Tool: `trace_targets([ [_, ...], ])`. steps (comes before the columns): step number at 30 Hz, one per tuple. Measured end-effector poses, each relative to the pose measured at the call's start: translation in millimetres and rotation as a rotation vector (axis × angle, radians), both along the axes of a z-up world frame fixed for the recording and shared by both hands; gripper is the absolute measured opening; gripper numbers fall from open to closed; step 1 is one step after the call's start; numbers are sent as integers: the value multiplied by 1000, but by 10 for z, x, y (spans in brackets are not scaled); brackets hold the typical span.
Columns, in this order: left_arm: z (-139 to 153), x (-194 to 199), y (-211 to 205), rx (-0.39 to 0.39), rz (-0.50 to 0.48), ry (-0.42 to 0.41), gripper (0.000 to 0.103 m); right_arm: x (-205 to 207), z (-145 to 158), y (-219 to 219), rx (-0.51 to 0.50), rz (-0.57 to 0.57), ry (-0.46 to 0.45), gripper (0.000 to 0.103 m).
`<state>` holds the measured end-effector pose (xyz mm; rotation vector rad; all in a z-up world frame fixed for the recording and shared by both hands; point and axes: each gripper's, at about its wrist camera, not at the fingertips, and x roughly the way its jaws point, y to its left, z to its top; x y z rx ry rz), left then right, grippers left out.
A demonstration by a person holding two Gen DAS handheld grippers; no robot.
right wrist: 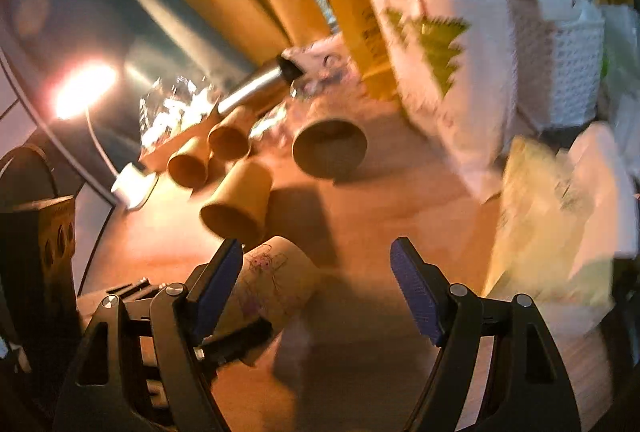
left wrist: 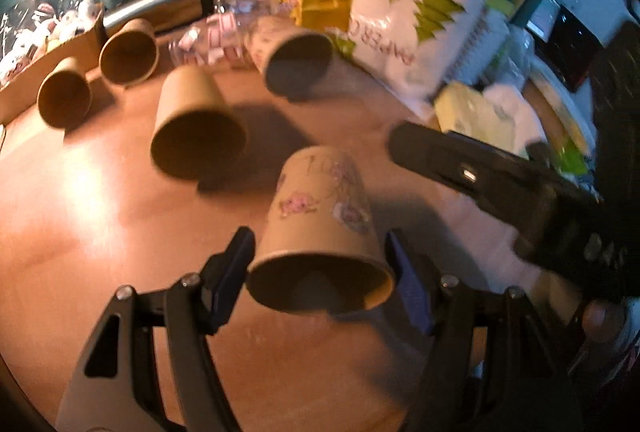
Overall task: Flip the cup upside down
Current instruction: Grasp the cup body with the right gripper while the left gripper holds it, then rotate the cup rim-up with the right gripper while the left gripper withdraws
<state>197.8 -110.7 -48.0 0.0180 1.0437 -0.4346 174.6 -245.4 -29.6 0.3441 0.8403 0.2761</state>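
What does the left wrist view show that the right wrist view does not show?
Only the left wrist view shows the left gripper around the printed cup, whose open mouth faces the camera.

Only the right wrist view shows the white basket and the open, empty right gripper.

Both show the printed cup, the plain brown cups and the wooden table.
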Motion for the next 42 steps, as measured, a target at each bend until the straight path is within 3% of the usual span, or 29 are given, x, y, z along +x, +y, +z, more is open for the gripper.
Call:
trace_targets([
  [10,-72,-560,131,-28,-28,-36,69,-194,-220,360,42,100,119,79],
  [16,-91,-776,249,-52,-44,-65,69,-281,-309,417,71,102,170,79],
  [29,-92,-1196,359,-35,-115,-159,69,-478,-501,462,270,97,263,79],
  [42,-93,-1486,355,11,-149,-262,69,-549,-610,325,396,100,315,79],
])
